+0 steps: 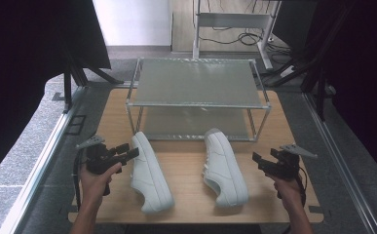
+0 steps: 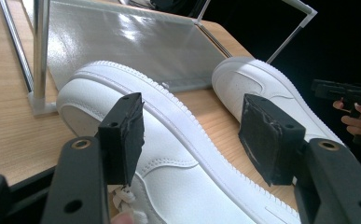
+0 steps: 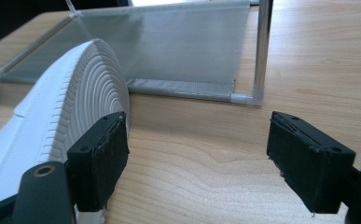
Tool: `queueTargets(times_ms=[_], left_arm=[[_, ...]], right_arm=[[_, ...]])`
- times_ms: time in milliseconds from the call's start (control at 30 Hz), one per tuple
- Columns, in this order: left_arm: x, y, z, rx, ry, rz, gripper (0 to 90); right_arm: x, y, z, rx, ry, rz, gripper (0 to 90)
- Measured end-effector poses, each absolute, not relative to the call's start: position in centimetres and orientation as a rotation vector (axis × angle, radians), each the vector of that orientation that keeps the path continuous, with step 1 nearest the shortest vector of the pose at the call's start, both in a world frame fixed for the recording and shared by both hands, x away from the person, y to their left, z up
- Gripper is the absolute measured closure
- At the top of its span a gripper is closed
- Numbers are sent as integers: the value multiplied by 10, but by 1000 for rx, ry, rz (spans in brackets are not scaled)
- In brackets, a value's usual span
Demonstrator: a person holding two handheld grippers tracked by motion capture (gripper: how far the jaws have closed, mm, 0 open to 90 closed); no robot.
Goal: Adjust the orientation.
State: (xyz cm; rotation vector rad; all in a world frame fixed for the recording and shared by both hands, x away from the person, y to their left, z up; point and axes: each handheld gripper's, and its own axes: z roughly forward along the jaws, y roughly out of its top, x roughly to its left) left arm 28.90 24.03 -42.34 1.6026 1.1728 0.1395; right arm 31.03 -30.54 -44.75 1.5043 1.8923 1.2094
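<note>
High view: two white shoes lie on their sides on the pale wood table [image 1: 186,204], just near of a metal-framed rack [image 1: 196,97] with frosted shelves. The left gripper [image 1: 132,152], held low in a hand reaching from the near edge, has its jaws apart at the left shoe [image 1: 149,173] — smooth leather, ribbed sole rim. The right gripper [image 1: 256,160], jaws also apart, sits just right of the right shoe [image 1: 225,165] — ringed tread.

High cam overhead, fwd/down; tool cams low, close; share rack [image 1: 198,83].
</note>
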Motion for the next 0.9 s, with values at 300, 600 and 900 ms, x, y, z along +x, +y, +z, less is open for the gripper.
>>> queueTargets(times_ms=[300, 600, 900], left_arm=[[285, 243, -420, 1597, 1185, 141, 403], [286, 241, -422, 1611, 1193, 137, 403], [286, 243, -421, 1606, 1197, 138, 403]], right_arm=[[310, -294, -450, 1493, 1971, 1187, 246], [309, -302, -452, 1527, 1951, 1191, 246], [308, -301, -453, 1516, 1975, 1155, 246]])
